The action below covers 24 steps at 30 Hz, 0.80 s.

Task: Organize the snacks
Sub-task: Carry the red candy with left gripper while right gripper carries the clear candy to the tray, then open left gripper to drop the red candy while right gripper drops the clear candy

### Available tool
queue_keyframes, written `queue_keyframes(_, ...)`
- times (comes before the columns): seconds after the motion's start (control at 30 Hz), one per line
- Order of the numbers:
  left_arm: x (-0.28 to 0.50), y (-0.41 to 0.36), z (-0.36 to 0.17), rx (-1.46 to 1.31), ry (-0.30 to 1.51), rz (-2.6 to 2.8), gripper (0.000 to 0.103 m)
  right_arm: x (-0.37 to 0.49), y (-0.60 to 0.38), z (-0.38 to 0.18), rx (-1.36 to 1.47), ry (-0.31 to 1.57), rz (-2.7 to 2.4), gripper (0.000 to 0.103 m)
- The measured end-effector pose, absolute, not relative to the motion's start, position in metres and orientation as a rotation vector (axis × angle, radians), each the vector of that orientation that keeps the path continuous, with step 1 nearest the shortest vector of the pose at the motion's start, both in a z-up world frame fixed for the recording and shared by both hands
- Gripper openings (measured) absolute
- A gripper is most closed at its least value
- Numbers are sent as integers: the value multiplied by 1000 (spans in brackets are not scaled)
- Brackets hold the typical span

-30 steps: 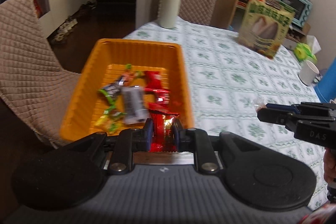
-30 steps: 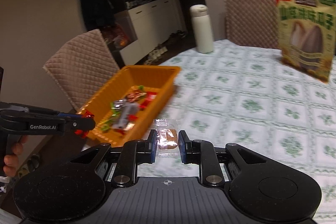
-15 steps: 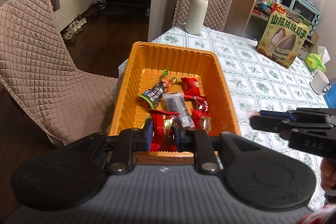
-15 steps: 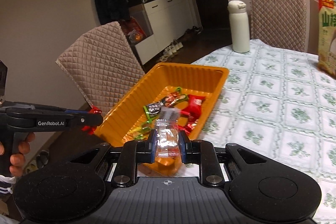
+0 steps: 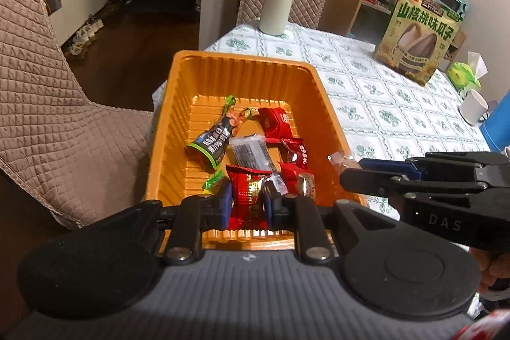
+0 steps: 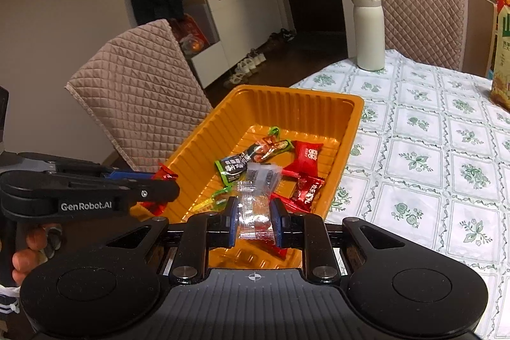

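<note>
An orange tray [image 5: 242, 69] [image 6: 287, 97] stands at the table's left edge and holds several wrapped snacks. My left gripper [image 5: 245, 201] is shut on a red snack packet [image 5: 248, 196] above the tray's near end; the packet also shows in the right wrist view [image 6: 161, 180]. My right gripper [image 6: 254, 220] is shut on a clear-wrapped snack [image 6: 255, 212] above the tray's near end. In the left wrist view the right gripper [image 5: 344, 171] comes in from the right over the tray's right rim, with the clear snack [image 5: 339, 160] at its tip.
A white bottle [image 5: 277, 2] stands at the table's far edge. A green seed bag [image 5: 417, 34] stands far right, with a white cup [image 5: 473, 107] and a blue object [image 5: 500, 123] beyond it. Quilted chairs [image 5: 47, 117] stand left of and behind the table.
Both grippers have moved over the tray's near end while holding their snacks. The right gripper came left from the tablecloth to the tray.
</note>
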<state>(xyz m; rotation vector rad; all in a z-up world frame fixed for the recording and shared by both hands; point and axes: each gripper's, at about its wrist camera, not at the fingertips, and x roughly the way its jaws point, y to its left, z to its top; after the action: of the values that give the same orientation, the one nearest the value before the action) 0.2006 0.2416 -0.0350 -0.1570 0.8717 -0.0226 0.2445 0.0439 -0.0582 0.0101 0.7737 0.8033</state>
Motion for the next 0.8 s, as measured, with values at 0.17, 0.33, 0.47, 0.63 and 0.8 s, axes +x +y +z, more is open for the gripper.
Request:
queue_keyframes(0.17, 208, 242, -42, -150, 890, -43, 18, 246, 47, -61, 12, 785, 781, 22)
queue_keyframes(0.33, 213, 240, -47, -146, 905, -68, 19, 246, 47, -61, 14, 787, 765, 22)
queue_keyframes(0.47, 215, 240, -51, -148, 914, -84, 21, 246, 46, -60, 16, 785, 750, 22)
queue_keyframes(0.63, 213, 245, -49, -147, 914, -93, 30, 245, 43, -58, 29, 786, 735, 22)
queue_keyframes(0.8, 209, 257, -45, -142, 925, -69, 30, 245, 44, -58, 38, 789, 731, 22)
